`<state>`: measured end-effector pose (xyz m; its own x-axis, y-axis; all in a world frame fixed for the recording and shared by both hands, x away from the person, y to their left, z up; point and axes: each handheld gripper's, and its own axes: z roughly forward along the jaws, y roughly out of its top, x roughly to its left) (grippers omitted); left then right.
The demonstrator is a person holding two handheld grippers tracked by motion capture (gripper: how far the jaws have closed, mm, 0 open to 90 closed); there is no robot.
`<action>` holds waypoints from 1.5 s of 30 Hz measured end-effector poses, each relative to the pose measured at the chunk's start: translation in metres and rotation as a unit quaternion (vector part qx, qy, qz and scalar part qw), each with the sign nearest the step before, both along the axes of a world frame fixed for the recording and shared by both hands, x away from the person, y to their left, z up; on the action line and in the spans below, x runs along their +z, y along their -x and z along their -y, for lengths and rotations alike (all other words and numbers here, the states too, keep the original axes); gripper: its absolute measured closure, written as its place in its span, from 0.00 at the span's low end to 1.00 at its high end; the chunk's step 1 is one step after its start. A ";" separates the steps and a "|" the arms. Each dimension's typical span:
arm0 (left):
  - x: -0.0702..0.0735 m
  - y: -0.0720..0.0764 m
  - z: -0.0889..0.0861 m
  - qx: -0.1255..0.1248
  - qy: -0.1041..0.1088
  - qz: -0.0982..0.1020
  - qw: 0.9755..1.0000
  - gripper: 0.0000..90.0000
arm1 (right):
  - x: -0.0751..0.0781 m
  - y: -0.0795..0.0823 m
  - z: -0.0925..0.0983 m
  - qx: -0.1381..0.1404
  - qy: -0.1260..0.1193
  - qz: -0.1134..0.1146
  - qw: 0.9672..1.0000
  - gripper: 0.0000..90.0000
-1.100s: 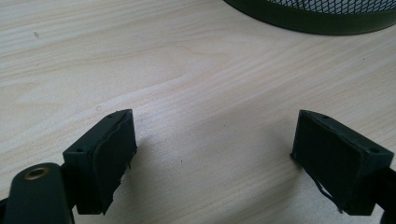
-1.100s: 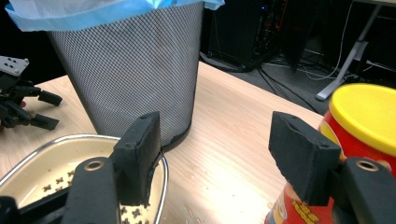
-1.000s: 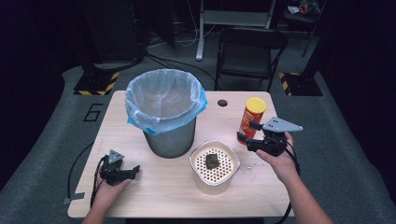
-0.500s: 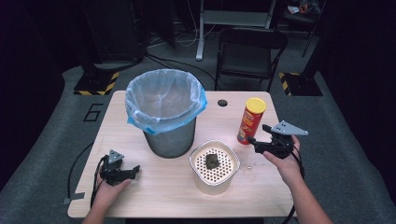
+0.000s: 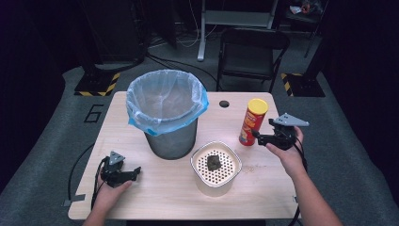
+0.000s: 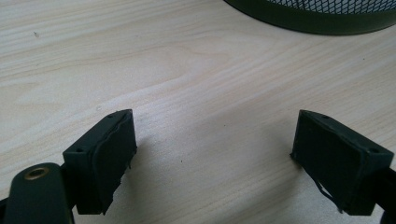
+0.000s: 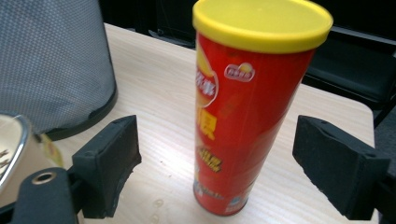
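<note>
Right gripper [image 5: 258, 136]: held in the person's right hand [image 5: 287, 153] at the table's right side; jaws wide apart, having just been opening; pads off the can, clear gaps on both sides in the right gripper view.
Chip can [image 7: 247, 107]: red tube with yellow lid, standing upright on the table just ahead of the right gripper, in line between its two jaws but untouched; in the high view it stands right of the bin and behind the strainer bowl.
Left gripper [image 5: 136, 170]: held in the person's left hand [image 5: 110, 194] near the table's front left corner; jaws spread apart over bare wood, nothing between them; pointing toward the bin's base.
Strainer bowl [image 5: 216, 168]: round, cream-coloured, perforated insert; front centre of the table, between the two grippers, near the can.
Dark lump [image 5: 213, 162]: small, lying in the middle of the strainer insert.
Waste bin [image 5: 170, 117]: grey mesh, lined with a blue-edged clear bag; left of centre, upright, open top.
Table [image 5: 155, 188]: light wood, small round hole near the rear edge.
Folding chair [image 5: 251, 52]: black, behind the table.
</note>
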<state>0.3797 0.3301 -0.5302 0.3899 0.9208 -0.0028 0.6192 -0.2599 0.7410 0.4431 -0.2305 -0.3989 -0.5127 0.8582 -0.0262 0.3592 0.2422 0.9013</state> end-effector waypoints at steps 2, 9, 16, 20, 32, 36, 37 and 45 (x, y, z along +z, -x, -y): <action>0.000 0.000 0.000 0.001 0.000 0.001 1.000 0.15 | 0.002 -0.005 -0.001 0.001 0.006 -0.007 1.000 0.15; 0.000 0.000 0.000 0.000 0.000 0.000 1.000 0.15 | 0.014 -0.018 -0.005 -0.004 0.019 -0.009 1.000 0.15; 0.000 0.000 0.000 0.002 0.001 0.003 1.000 0.15 | 0.015 -0.029 -0.007 -0.011 0.014 -0.016 1.000 0.15; 0.000 0.000 0.000 0.002 0.001 0.003 1.000 0.15 | 0.012 -0.036 -0.008 -0.015 0.021 -0.018 1.000 0.15; -0.001 0.000 0.000 0.002 0.002 0.003 1.000 0.15 | -0.005 -0.046 -0.009 -0.020 0.016 -0.022 0.999 0.15; -0.001 0.000 0.000 0.002 0.002 0.003 1.000 0.15 | -0.010 -0.049 -0.009 -0.028 0.017 -0.021 0.999 0.16; 0.000 0.000 0.000 0.000 0.001 0.000 1.000 0.15 | -0.011 -0.049 -0.009 -0.028 0.018 -0.018 0.999 0.16; 0.000 0.000 0.000 0.000 0.000 0.001 1.000 0.15 | -0.020 -0.054 -0.014 -0.032 0.027 -0.022 0.999 0.17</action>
